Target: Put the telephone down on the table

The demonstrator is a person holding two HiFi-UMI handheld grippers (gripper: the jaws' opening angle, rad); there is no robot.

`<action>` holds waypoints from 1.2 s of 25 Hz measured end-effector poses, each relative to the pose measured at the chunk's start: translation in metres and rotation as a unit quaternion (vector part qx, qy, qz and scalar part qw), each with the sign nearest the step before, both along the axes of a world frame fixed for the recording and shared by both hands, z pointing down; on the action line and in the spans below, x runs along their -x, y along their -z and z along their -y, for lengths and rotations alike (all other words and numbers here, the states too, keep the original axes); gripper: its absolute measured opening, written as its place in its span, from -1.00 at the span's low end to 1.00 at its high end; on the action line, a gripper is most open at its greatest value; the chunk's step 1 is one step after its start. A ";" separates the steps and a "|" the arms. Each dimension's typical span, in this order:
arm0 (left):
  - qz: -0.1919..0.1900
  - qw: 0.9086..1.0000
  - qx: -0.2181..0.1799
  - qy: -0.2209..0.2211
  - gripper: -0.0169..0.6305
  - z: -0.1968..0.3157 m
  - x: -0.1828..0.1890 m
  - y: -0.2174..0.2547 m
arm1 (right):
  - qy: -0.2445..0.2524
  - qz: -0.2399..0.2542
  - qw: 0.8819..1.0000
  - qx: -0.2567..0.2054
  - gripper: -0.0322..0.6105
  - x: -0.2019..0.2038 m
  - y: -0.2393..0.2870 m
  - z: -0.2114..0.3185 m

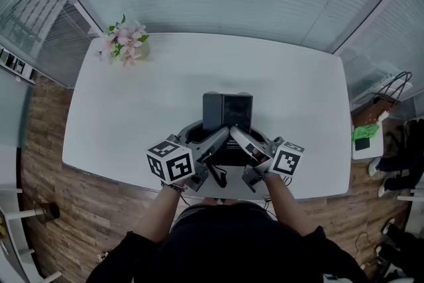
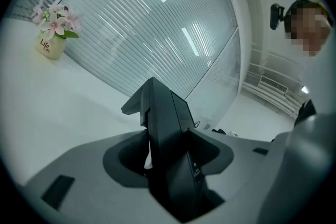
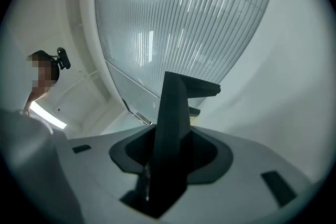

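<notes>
The left gripper [image 1: 213, 141] and right gripper [image 1: 244, 140] each have their jaws part-closed and gripping one side of the dark telephone [image 1: 227, 113], near the middle of the table's [image 1: 132, 113] front edge. Lower it level, both sides together, and loosen only once it rests. Its underside is hidden, so contact is unclear; it probably isn't down yet.
</notes>
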State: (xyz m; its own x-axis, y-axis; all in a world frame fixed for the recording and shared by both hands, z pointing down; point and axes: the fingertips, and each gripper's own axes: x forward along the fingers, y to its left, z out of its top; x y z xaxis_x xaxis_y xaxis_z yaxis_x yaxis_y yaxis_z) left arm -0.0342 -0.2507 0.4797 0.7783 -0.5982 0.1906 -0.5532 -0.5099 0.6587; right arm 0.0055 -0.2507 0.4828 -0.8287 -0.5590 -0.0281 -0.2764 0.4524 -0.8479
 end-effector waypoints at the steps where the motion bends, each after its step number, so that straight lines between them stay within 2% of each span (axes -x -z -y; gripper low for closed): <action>1: 0.000 1.000 0.003 0.000 -0.24 0.000 0.000 -0.003 | 0.000 -0.001 1.000 0.002 -0.37 0.000 -0.003 0.000; 10: 0.003 0.999 0.036 -0.005 -0.24 -0.001 -0.004 -0.032 | 0.003 -0.010 1.000 0.026 -0.37 -0.003 -0.029 -0.001; 20: 0.007 0.998 0.069 -0.008 -0.24 0.000 -0.008 -0.052 | 0.005 0.005 0.998 0.061 -0.37 -0.004 -0.049 -0.002; 30: 0.004 0.996 0.087 -0.011 -0.24 0.001 -0.010 -0.059 | 0.010 0.009 0.995 0.094 -0.36 -0.004 -0.055 -0.002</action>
State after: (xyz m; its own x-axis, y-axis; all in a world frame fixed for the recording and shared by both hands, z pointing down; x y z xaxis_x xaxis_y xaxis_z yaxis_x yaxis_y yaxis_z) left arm -0.0245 -0.2513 0.5387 0.7893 -0.5377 0.2963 -0.5486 -0.4011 0.7336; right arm 0.0092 -0.2483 0.5377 -0.8396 -0.5399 0.0604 -0.2526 0.2894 -0.9233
